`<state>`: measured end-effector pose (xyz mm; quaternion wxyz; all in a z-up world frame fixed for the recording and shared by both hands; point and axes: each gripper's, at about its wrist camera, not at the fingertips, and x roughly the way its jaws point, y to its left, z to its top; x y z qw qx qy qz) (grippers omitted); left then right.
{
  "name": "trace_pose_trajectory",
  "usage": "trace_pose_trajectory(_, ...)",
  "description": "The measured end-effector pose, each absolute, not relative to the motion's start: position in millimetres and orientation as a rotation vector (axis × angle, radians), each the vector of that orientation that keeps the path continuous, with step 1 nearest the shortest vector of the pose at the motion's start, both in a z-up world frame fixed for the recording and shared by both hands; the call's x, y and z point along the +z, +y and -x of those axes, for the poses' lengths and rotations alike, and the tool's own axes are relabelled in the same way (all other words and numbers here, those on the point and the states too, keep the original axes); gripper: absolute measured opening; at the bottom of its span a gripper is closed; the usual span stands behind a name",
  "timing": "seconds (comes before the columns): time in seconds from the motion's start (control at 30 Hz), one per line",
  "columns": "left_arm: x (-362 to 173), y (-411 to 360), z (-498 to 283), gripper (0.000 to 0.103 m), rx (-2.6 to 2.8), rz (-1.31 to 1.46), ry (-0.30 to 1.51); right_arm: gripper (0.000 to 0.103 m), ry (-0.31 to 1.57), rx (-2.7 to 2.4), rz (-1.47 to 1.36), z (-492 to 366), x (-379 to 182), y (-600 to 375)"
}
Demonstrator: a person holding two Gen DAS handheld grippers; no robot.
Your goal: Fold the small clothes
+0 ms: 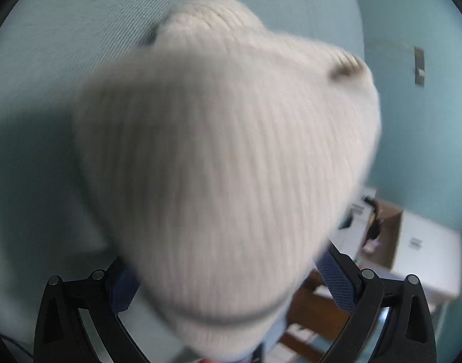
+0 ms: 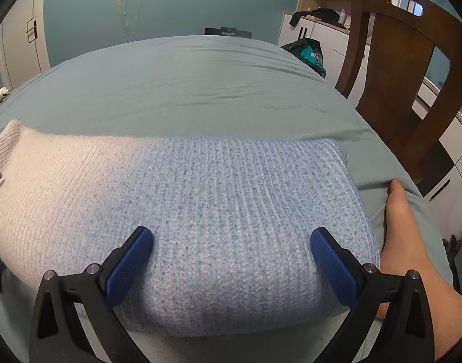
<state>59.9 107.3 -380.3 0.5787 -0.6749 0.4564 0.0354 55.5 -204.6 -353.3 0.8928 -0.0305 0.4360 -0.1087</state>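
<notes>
A knitted garment (image 2: 225, 199), light blue with a cream-white part (image 2: 49, 181) on its left, lies folded on the teal bed sheet (image 2: 185, 84). My right gripper (image 2: 231, 233) hovers low over the blue part, open, its blue pads (image 2: 131, 266) spread wide and holding nothing. In the left wrist view the cream-white ribbed knit (image 1: 219, 157) fills the middle, blurred and close to the lens. My left gripper (image 1: 225, 264) is open, with the knit lying between and over its widely spread pads (image 1: 337, 281). Whether the pads touch the knit is hidden.
A person's bare foot and leg (image 2: 406, 242) rest on the sheet just right of the garment. A wooden chair (image 2: 397, 60) stands at the bed's right edge, with white cabinets (image 2: 318, 30) behind. The far half of the bed has only wrinkled sheet.
</notes>
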Motion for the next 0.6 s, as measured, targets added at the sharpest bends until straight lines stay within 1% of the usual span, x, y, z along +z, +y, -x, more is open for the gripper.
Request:
trace_pose_trajectory(0.07,-387,117,-63,0.089,0.1,1.652,1.039,0.102,0.892,-0.238,0.061,-54,-350,-207)
trace_pose_trajectory(0.13,-385,121,-73,0.064,0.077,1.641,1.066,0.102,0.875,-0.274,0.043,-52,-349,-211)
trace_pose_trajectory(0.2,-370,122,-80,0.051,0.049,1.604,1.053,0.102,0.875,-0.271,0.005,-54,-352,-213)
trace_pose_trajectory(0.23,-357,122,-84,0.047,0.037,1.586,1.044,0.102,0.88,-0.277,0.007,-55,-353,-210)
trace_pose_trajectory(0.3,-326,121,-92,0.045,0.004,1.515,1.014,0.102,0.888,-0.286,0.049,-62,-356,-198)
trace_pose_trajectory(0.33,-302,121,-95,0.045,-0.003,1.433,0.982,0.102,0.892,-0.285,0.064,-65,-356,-193)
trace_pose_trajectory(0.43,-222,114,-94,0.046,0.009,1.098,0.824,0.102,0.876,-0.198,0.054,-73,-351,-173)
trace_pose_trajectory(0.5,-178,101,-93,0.046,0.008,0.878,0.746,0.102,0.861,-0.121,0.047,-80,-345,-153)
trace_pose_trajectory(0.53,-161,93,-93,0.046,0.006,0.794,0.733,0.102,0.862,-0.091,0.046,-84,-343,-144)
trace_pose_trajectory(0.6,-147,83,-90,0.046,0.007,0.698,0.737,0.102,0.837,-0.036,0.039,-89,-337,-122)
